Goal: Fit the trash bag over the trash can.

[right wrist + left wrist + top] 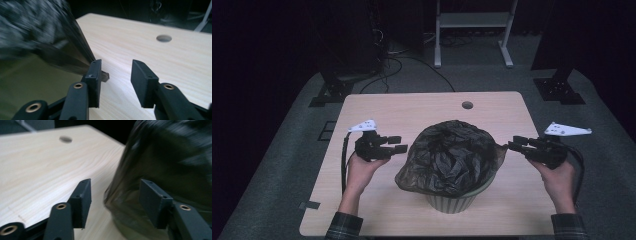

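The black bag (451, 157) over the bin (452, 201) is sitting between both grippers, left gripper (398, 144) and right gripper (513, 144) equally near, fingers parted, gripping nothing.

Room: dim, dark walls. Floor (272, 150): grey carpet. Wooden table (422, 107), cable hole (467, 105). White shelf frame (472, 30) behind. Black stand bases (329, 92), loose cables (397, 62).

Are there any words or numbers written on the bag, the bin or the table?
None: no words, numbers or signs can be read on the black bag, the ribbed bin or the wooden table.
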The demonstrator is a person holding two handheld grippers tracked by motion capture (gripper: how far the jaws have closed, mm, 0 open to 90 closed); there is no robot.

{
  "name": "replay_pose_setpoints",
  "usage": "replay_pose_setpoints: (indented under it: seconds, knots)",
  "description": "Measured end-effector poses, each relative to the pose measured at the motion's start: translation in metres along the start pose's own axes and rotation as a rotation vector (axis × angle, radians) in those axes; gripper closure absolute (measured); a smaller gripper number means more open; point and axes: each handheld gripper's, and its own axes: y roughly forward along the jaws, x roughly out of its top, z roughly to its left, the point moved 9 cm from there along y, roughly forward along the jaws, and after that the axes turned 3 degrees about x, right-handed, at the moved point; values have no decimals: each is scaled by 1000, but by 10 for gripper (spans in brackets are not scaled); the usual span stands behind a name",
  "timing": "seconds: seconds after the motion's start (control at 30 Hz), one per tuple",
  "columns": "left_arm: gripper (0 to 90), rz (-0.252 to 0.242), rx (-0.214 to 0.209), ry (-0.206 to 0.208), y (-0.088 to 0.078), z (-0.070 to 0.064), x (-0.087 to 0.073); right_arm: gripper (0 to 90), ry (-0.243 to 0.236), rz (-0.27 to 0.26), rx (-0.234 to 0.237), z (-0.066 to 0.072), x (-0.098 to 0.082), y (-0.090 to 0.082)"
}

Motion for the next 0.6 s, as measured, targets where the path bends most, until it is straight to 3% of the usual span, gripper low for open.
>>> replay_pose_setpoints:
  seconds: [0.13,0.3,0.4,0.6]
  knots:
    - [354,-41,-30,36,-18,-19,9,545,-21,-40,44,15,13,-16]
    - [329,-90,-68,71,-33,-44,15,507,-53,-80,143,42,28,-24]
    - [315,-113,-93,81,-39,-57,15,493,-71,-85,197,56,36,-22]
    - [294,-115,-122,91,-39,-69,12,498,-98,-46,244,71,39,-6]
